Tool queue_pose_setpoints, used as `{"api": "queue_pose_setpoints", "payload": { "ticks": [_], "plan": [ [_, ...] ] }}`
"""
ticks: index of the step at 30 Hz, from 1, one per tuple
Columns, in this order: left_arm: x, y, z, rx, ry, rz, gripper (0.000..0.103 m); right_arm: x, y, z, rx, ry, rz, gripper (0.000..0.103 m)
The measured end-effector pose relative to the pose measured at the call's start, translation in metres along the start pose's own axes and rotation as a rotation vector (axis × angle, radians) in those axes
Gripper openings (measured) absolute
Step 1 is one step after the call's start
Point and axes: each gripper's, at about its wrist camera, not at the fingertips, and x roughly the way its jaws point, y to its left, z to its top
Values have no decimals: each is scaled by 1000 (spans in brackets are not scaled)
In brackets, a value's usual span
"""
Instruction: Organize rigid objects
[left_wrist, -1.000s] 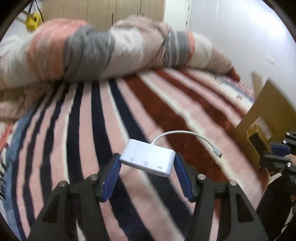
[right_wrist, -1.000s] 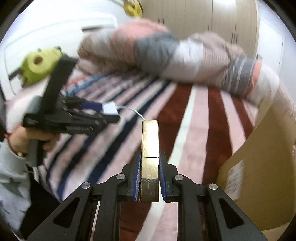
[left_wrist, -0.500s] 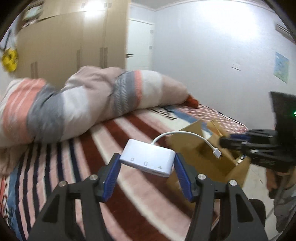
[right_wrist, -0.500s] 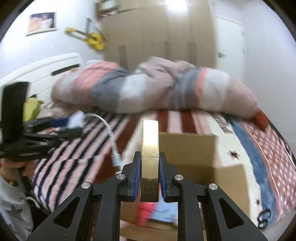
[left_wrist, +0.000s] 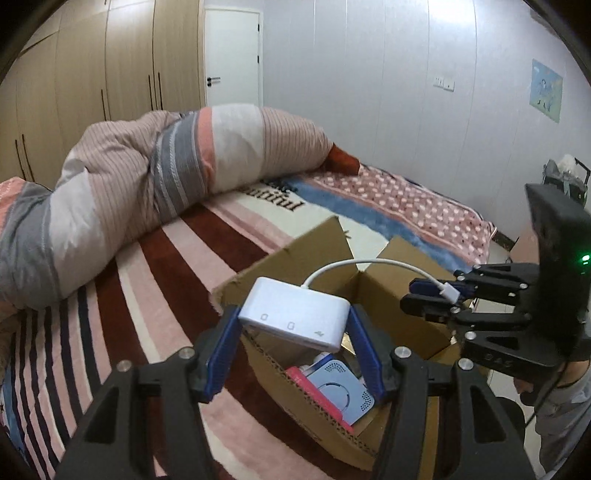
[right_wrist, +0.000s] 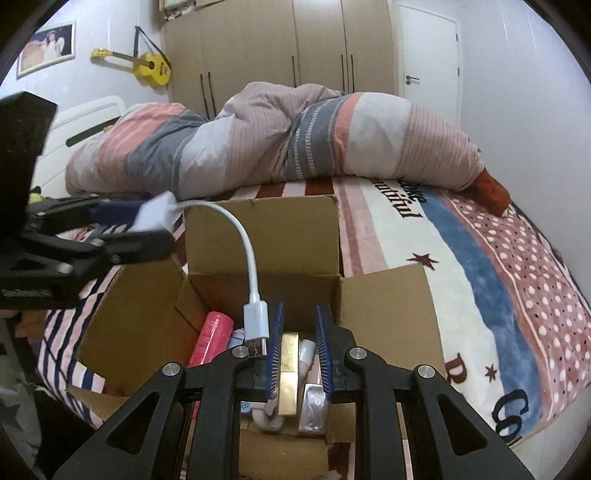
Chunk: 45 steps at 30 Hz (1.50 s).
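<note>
Since half a second ago you have brought both grippers over the cardboard box (right_wrist: 295, 236), and your right gripper (right_wrist: 298, 363) has let go of the gold bar (right_wrist: 288, 373): its blue pads, which were clamped on the bar, now stand apart with the bar lying loose between them inside the box. Just beside the bar on its right lies a silver bar (right_wrist: 314, 410), and against the box's left wall leans a pink tube (right_wrist: 211, 341). From your left wrist camera you can also see a pale blue device with a round grille (left_wrist: 341, 391) resting near the box's near wall.

Your left gripper (left_wrist: 295, 350) holds the white adapter hub (left_wrist: 293, 318) across its short ends, blue pads tight against both sides, hovering above the near edge of the box (left_wrist: 303, 251). The hub's white cable (left_wrist: 369, 263) arcs up and across the open box, and its plug (right_wrist: 256, 319) hangs down beside the left finger of your right gripper (left_wrist: 439, 301), apparently touching it.

The box sits on the striped blanket (left_wrist: 155, 295) near the foot-side edge of the bed, flaps open. A rolled striped duvet (right_wrist: 280, 140) lies across the bed behind it, well apart from the box.
</note>
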Motion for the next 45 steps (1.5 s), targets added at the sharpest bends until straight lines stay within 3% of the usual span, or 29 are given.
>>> {"api": "queue_pose_setpoints", "payload": {
  "ticks": [3, 6, 13, 15, 18, 20, 23, 26, 28, 33, 36, 45],
  "plan": [
    [4, -6, 2, 25, 7, 26, 56, 0, -1, -3, -1, 0, 10, 14],
    [4, -11, 5, 33, 3, -11, 56, 1, -2, -4, 6, 0, 30, 14],
    [-1, -20, 7, 69, -1, 5, 58, -4, 3, -2, -6, -9, 26, 18],
    [-7, -16, 5, 47, -8, 6, 62, -5, 5, -2, -9, -10, 26, 23],
    [-23, -6, 1, -1, -41, 16, 77, -8, 11, 1, -25, -16, 38, 26],
    [-36, 0, -3, -25, -75, 37, 85, -11, 14, 3, -37, -32, 66, 34],
    [-56, 7, -11, -70, -116, 97, 88, -19, 22, 9, -61, -77, 116, 54],
    [-77, 15, -24, -123, -148, 175, 92, -34, 36, 12, -121, -156, 163, 79],
    [-89, 20, -34, -162, -166, 236, 98, -44, 47, 12, -162, -216, 202, 101],
    [-115, 32, -59, -265, -211, 361, 102, -60, 64, 12, -204, -324, 286, 103],
    [-123, 37, -70, -301, -224, 458, 102, -61, 68, 13, -201, -341, 299, 103],
    [-131, 48, -88, -365, -226, 541, 102, -60, 70, 13, -161, -349, 326, 103]
  ]
}}
